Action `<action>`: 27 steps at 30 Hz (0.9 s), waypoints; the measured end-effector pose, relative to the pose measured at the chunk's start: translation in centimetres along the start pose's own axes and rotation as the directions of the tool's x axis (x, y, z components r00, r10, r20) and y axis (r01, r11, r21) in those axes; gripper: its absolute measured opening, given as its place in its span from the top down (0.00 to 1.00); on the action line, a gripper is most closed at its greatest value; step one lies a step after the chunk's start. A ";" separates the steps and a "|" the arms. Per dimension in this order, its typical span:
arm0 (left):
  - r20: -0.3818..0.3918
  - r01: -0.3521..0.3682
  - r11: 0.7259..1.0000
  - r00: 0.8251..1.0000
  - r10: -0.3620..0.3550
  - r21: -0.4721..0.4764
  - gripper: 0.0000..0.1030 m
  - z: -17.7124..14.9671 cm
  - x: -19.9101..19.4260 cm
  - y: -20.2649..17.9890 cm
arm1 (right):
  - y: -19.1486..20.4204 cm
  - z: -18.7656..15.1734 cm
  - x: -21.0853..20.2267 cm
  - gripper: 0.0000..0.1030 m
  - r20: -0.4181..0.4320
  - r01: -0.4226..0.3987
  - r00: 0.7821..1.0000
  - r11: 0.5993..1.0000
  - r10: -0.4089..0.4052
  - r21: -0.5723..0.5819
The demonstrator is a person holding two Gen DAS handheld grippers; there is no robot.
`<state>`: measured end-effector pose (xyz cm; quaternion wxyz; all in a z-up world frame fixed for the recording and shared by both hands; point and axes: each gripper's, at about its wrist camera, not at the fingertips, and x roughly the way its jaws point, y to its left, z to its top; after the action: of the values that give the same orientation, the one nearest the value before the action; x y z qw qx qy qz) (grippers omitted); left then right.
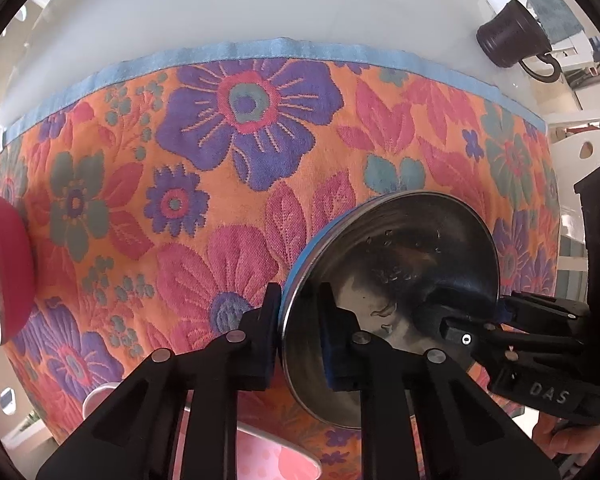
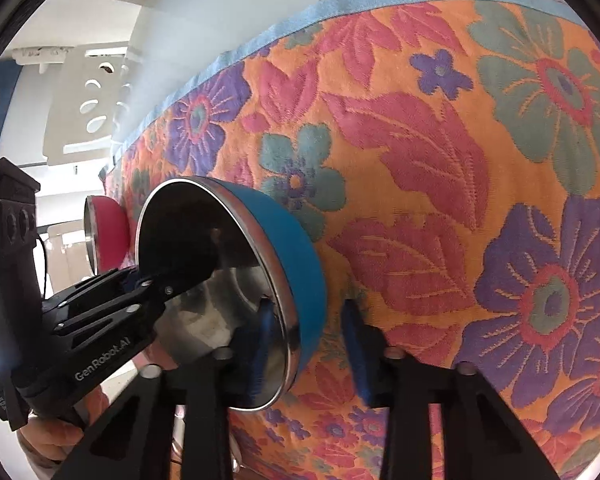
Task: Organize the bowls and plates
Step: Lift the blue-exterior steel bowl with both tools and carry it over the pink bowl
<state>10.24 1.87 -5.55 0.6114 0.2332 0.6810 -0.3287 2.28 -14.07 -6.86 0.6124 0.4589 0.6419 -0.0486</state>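
A blue bowl with a shiny steel inside (image 1: 400,280) (image 2: 236,280) sits on the floral cloth (image 1: 220,160) (image 2: 420,160). My left gripper (image 1: 300,340) straddles its near rim, one finger inside and one outside, with a small gap on the outer side. My right gripper (image 2: 312,340) straddles the opposite rim, its jaws wider than the wall. Each gripper shows in the other's view: the right (image 1: 476,328), the left (image 2: 152,284). A red bowl (image 1: 4,264) (image 2: 108,236) sits on the cloth to the left.
A dark mug (image 1: 508,36) stands on the white tabletop (image 1: 260,8) beyond the cloth's blue border. A pink plate (image 1: 268,456) lies under my left gripper, at the near edge. White furniture stands behind the table.
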 end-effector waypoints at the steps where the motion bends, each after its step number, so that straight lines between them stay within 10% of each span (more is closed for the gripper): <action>1: 0.003 0.002 1.000 1.000 -0.002 -0.001 0.88 0.0 0.0 -0.1 | 0.0 0.0 -0.1 0.78 0.010 0.003 1.000 1.000 -0.003 0.002; 27: 0.103 0.089 0.994 0.991 -0.083 -0.060 0.89 -2.0 -5.6 2.5 | 3.7 -0.9 -4.3 0.81 0.093 0.105 0.991 0.992 -0.098 -0.076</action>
<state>11.48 5.48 -0.35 0.6372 0.1672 0.6691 -0.3439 3.29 -13.66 -1.21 0.6552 0.3979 0.6379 -0.0740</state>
